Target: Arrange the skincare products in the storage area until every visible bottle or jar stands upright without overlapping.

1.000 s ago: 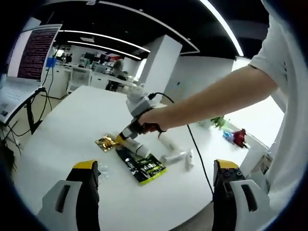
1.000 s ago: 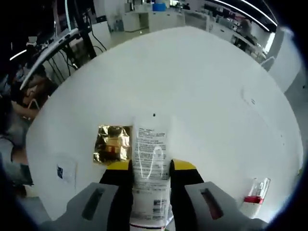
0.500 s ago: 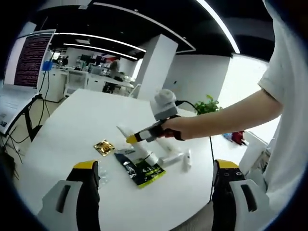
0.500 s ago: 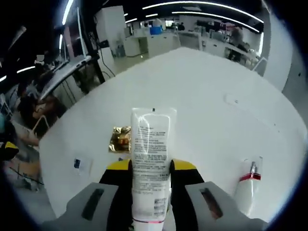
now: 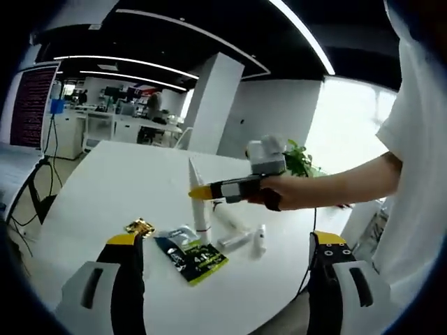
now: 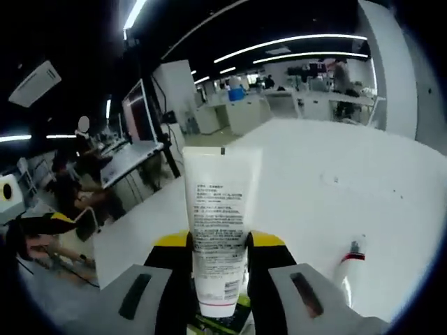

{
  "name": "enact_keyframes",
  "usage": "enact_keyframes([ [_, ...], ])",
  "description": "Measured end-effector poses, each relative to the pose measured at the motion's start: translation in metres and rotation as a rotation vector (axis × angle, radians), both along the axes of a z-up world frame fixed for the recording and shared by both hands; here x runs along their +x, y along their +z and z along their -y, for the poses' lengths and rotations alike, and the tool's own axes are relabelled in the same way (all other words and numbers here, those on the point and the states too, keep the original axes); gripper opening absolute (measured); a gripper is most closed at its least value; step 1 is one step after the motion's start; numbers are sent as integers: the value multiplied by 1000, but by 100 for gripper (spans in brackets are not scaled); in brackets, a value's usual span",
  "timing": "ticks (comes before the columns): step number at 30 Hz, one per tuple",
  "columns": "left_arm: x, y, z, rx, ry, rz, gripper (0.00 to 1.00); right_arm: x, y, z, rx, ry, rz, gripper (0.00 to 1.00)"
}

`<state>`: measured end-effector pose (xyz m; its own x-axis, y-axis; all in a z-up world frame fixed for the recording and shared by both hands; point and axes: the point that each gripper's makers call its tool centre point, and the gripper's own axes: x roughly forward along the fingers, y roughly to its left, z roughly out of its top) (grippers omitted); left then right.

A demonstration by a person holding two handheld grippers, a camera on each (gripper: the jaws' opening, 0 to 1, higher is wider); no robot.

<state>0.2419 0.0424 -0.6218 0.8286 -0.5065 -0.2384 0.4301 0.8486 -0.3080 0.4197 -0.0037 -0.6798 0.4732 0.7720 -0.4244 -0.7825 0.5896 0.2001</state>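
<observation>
My right gripper (image 6: 220, 241) is shut on a white printed tube (image 6: 220, 230), which it holds in the air with the flat crimped end pointing away. In the left gripper view the right gripper (image 5: 202, 192) comes in from the right in a person's hand, and the tube (image 5: 200, 209) stands nearly upright, its lower end just above the white table (image 5: 98, 181). My left gripper (image 5: 226, 239) is open wide and holds nothing, near the table's front edge. Two small white tubes (image 5: 234, 241) (image 5: 260, 241) lie flat right of the held tube. A red-banded tube (image 6: 349, 269) lies on the table.
A gold sachet (image 5: 140, 227), a clear packet (image 5: 178, 234) and a dark green sachet (image 5: 192, 257) lie flat in front of the left gripper. A cable runs over the table behind the hand. Desks and monitors stand beyond the table's far edge.
The right gripper has lifted the white tube off the table and swung it from lying flat to nearly upright. Both cameras have tilted up toward the room.
</observation>
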Motion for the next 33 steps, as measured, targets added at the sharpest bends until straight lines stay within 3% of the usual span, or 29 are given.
enact_keyframes([
  [7,5,28,9,-67,2,28,90,-52,25,17,-48,85,123,29],
  [15,15,46,23,-86,24,10,85,-107,31,26,-53,126,169,29],
  [19,14,46,38,-74,6,-7,77,-124,35,31,-55,109,190,29],
  [27,14,44,62,-38,9,-26,63,-158,59,22,-77,121,304,29],
  [33,10,42,61,-22,48,-45,44,-180,69,20,-113,139,371,29],
])
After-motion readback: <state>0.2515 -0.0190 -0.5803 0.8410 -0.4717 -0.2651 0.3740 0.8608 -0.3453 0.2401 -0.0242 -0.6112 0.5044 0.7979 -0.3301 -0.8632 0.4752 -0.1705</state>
